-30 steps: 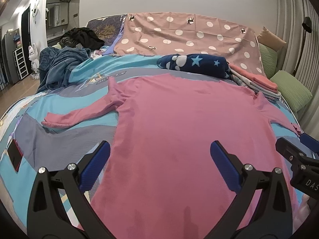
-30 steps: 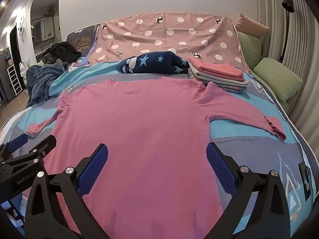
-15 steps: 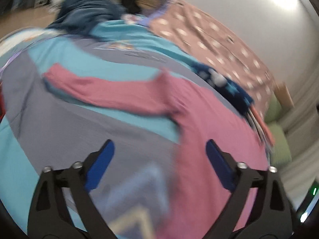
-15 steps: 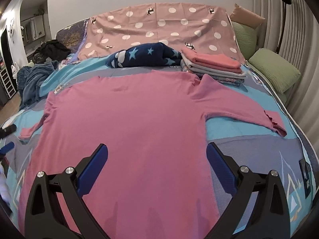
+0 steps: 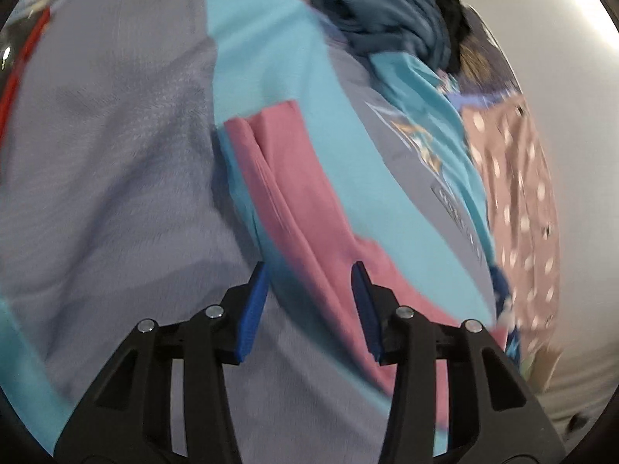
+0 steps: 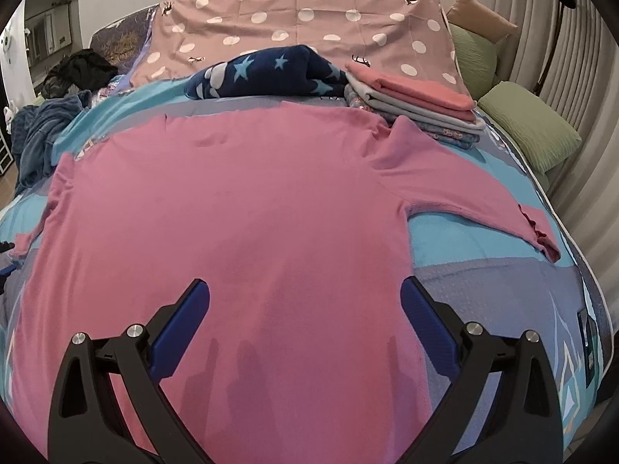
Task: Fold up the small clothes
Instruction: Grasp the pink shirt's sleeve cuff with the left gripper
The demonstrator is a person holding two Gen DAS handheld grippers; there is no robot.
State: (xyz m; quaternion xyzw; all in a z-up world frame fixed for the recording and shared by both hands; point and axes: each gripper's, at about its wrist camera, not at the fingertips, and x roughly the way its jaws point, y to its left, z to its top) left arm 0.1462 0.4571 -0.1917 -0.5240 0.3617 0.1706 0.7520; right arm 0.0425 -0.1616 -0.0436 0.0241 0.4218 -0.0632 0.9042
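A pink long-sleeved shirt lies flat, front up, on the blue and grey bedspread, both sleeves spread out. In the left wrist view its left sleeve runs down between the blue pads of my left gripper. The jaws are closing, with the sleeve's lower part between them and a gap still showing on either side. My right gripper hovers open over the shirt's lower body with nothing between its fingers. The right sleeve cuff lies near the bed's right edge.
A stack of folded clothes and a rolled navy star blanket sit behind the shirt, against a pink polka-dot cover. Green pillows line the right side. A heap of dark blue fabric lies beyond the left sleeve.
My left gripper swung left and down from over the shirt's body to the left sleeve, rolled, and narrowed its jaws. The right gripper moved slightly forward and down over the shirt.
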